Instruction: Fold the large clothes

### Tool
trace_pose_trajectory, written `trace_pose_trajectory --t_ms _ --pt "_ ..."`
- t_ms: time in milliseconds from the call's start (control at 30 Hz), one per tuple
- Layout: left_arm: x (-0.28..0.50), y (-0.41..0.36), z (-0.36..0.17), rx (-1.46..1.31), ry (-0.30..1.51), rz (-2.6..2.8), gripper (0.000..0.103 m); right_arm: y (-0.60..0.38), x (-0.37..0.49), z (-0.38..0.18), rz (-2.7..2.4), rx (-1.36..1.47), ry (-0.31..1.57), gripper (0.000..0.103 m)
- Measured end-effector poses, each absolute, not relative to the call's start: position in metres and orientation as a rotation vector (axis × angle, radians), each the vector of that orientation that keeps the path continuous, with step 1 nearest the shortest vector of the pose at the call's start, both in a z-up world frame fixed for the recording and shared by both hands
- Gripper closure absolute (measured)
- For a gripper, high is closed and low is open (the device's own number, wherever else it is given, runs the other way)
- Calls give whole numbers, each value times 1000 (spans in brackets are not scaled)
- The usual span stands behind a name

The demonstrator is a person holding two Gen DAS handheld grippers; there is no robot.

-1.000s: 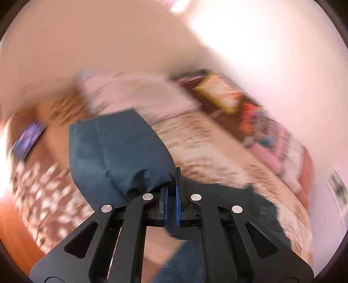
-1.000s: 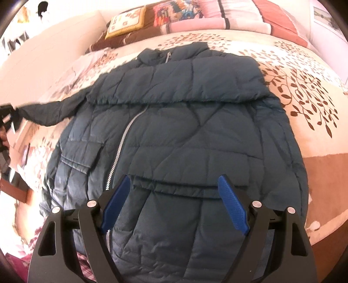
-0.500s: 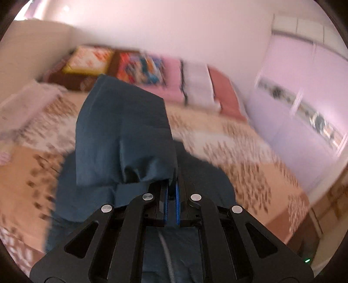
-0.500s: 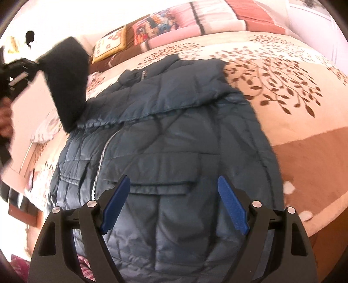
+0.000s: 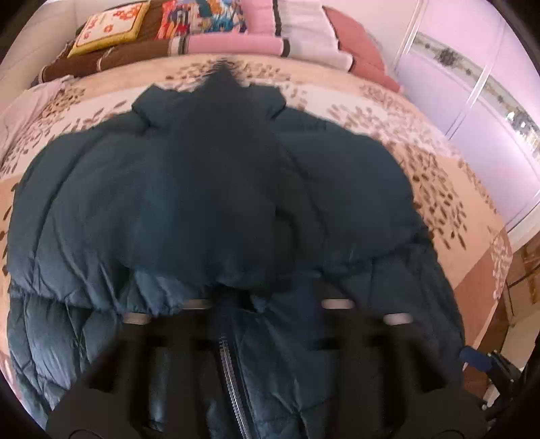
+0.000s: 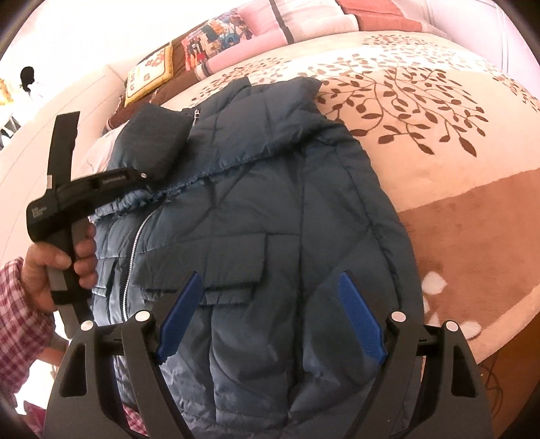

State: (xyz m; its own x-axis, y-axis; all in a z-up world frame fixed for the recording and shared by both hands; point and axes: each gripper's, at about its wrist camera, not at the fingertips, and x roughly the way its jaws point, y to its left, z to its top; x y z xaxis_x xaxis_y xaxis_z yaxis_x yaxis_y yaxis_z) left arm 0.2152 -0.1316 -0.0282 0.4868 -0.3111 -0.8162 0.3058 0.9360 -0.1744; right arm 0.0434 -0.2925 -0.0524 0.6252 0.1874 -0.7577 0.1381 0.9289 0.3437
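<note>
A dark blue quilted jacket lies front up on the bed, zipper closed. Its sleeve is folded across the chest, with the cuff at my left gripper. That gripper is blurred; its jaws are opening and stand apart on either side of the cuff without pressing it. From the right wrist view the left gripper sits at the sleeve, held by a hand. My right gripper hovers open over the jacket's lower front, with nothing between its blue pads.
Cream bedspread with a brown leaf print lies under the jacket, with a brown band toward the bed's edge. Pillows and folded blankets line the head of the bed. A pale wardrobe door stands at the right.
My left gripper swung the sleeve from the left side over the jacket and lowered it onto the chest; its shut jaws have spread apart. The right gripper shifted a little.
</note>
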Motion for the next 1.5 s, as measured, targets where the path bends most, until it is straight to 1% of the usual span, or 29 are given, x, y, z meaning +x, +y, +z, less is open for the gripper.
trace_pose_trajectory --t_ms 33,133,300,533,700,933,1000,1033,1067,1133,1167,1333,1500 --pt "213 -131 -27 -4 987 -376 29 -292 44 -52 29 392 902 22" --pt "198 -130 -14 26 928 -438 26 -290 46 -52 25 385 905 22" --pt "175 -116 5 12 894 -484 23 -286 53 -54 38 395 924 22" --pt "136 -68 12 -51 872 -395 22 -266 81 -43 102 369 923 22" --pt "104 -25 2 -107 893 -296 22 -253 115 -33 146 402 900 22" --pt "75 14 -13 -173 929 -218 22 -240 168 -38 111 437 932 22" --pt "71 20 -15 -180 929 -206 22 -238 179 -44 88 433 949 32" --pt "70 23 -16 -184 927 -200 22 -238 185 -48 75 433 966 49" --pt "69 26 -16 -187 926 -195 22 -238 191 -52 71 435 987 72" --pt "69 31 -15 -196 920 -187 22 -243 196 -57 57 454 1012 90" --pt "68 32 -15 -199 916 -185 22 -247 195 -55 56 476 1002 93" --pt "72 36 -18 -205 918 -176 22 -260 191 -36 42 463 927 94" --pt "72 33 -21 -198 928 -179 22 -258 201 -58 17 442 1015 94"
